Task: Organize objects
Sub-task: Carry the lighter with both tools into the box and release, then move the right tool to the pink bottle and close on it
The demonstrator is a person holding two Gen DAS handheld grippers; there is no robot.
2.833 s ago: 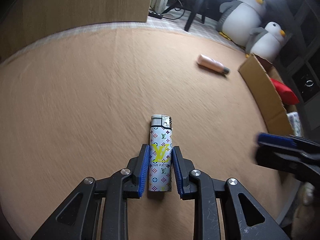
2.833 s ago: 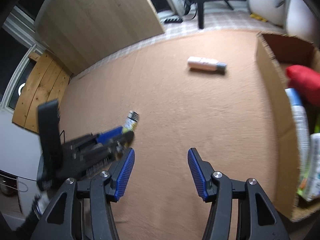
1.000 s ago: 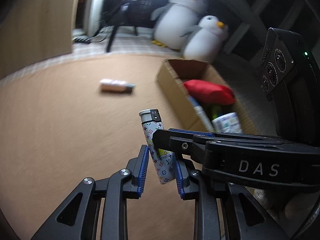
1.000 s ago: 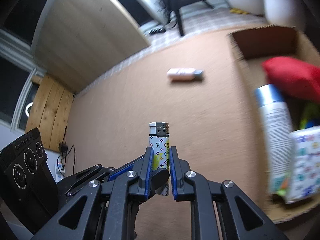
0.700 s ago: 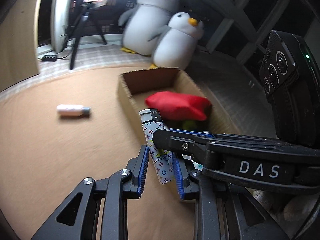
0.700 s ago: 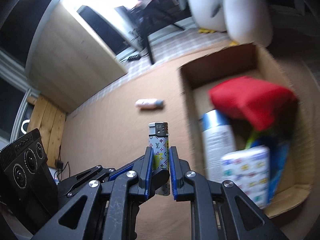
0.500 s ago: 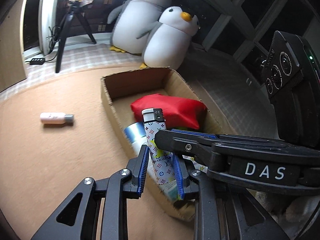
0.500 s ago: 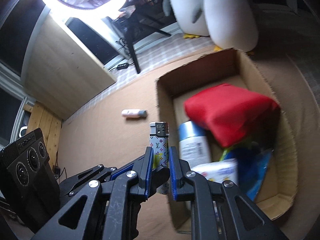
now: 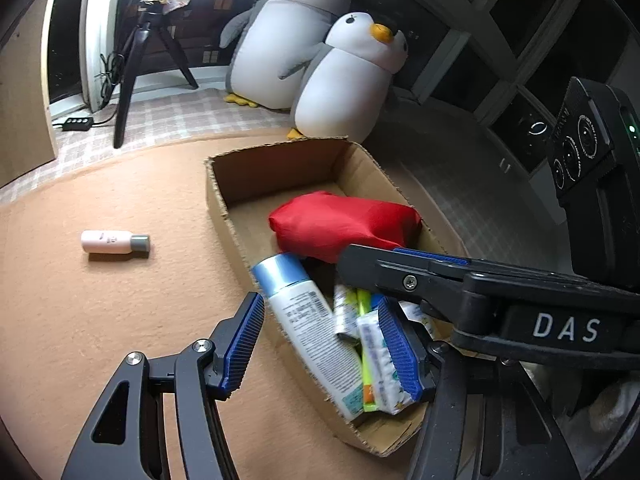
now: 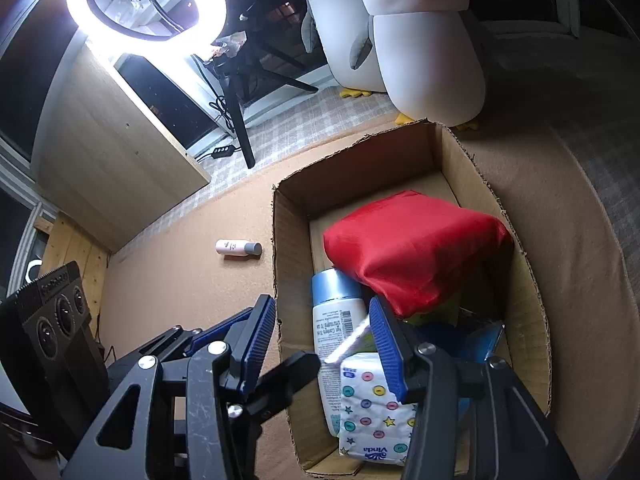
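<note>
Both grippers hover side by side over the near end of a cardboard box [image 9: 224, 216] [image 10: 280, 248]. My left gripper [image 9: 322, 346] is open and empty. My right gripper [image 10: 324, 344] is open; a blurred patterned lighter [image 10: 348, 344] falls between its fingers into the box. The lighter [image 9: 346, 314] also shows in the left wrist view among the box contents. The box holds a red pouch [image 9: 344, 224] [image 10: 412, 252], a white bottle with a blue cap [image 9: 308, 320] [image 10: 334, 308] and a tissue pack [image 10: 374, 408]. A small pink bottle [image 9: 114, 242] [image 10: 238, 247] lies on the tan mat left of the box.
Two plush penguins [image 9: 320, 68] [image 10: 420, 36] stand behind the box. A ring light [image 10: 146, 0] on a tripod [image 9: 132, 68] and a wooden cabinet [image 10: 112, 152] are at the back left. The right gripper's body [image 9: 520, 308] crosses the left wrist view.
Both grippers held the lighter together and carried it from the mat to above the box. Now both have opened and the lighter has dropped out of them.
</note>
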